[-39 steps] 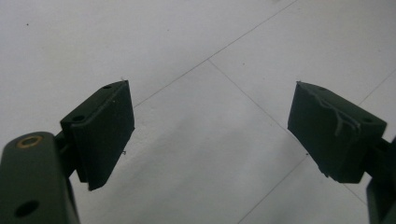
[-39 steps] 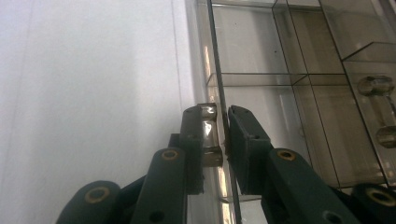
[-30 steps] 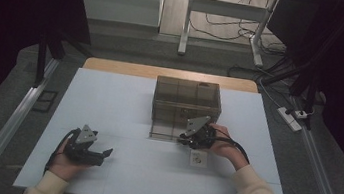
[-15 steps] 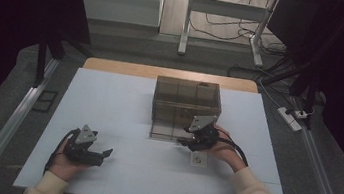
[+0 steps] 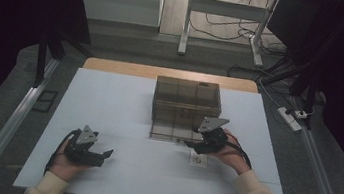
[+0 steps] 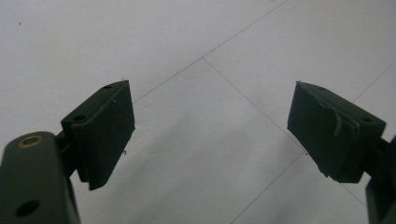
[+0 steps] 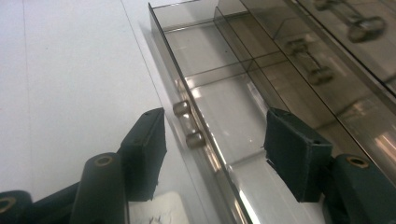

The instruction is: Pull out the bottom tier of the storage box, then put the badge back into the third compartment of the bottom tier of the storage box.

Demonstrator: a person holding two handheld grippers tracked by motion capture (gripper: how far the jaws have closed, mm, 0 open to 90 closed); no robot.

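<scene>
A smoky see-through drawer cabinet (image 5: pixel 187 99) stands mid-table, its lowest drawer (image 5: pixel 170 131) pulled out toward me. My right gripper (image 5: pixel 190 143) is at that drawer's right front corner. In the right gripper view, the drawer's front wall (image 7: pixel 163 51) and its small metal handle (image 7: pixel 189 123) lie between the jaws of the right gripper (image 7: pixel 215 144). Those jaws have just been opening, and the pads (image 7: pixel 294 154) stand apart from the wall. The drawer's compartments look bare. My left gripper (image 5: pixel 104 154) rests near the front left, and in its own view the left gripper (image 6: pixel 210 126) is open over bare table.
A small white card (image 5: pixel 198 160) lies on the white table (image 5: pixel 109 99) just under my right hand; it also shows as a white card (image 7: pixel 154 210) by the jaw. Upper drawers with metal handles (image 7: pixel 322 74) are shut. Floor rails flank the table.
The right gripper's jaws have spread off the drawer handle and the hand has drifted slightly right and toward me. The left hand has not moved.
</scene>
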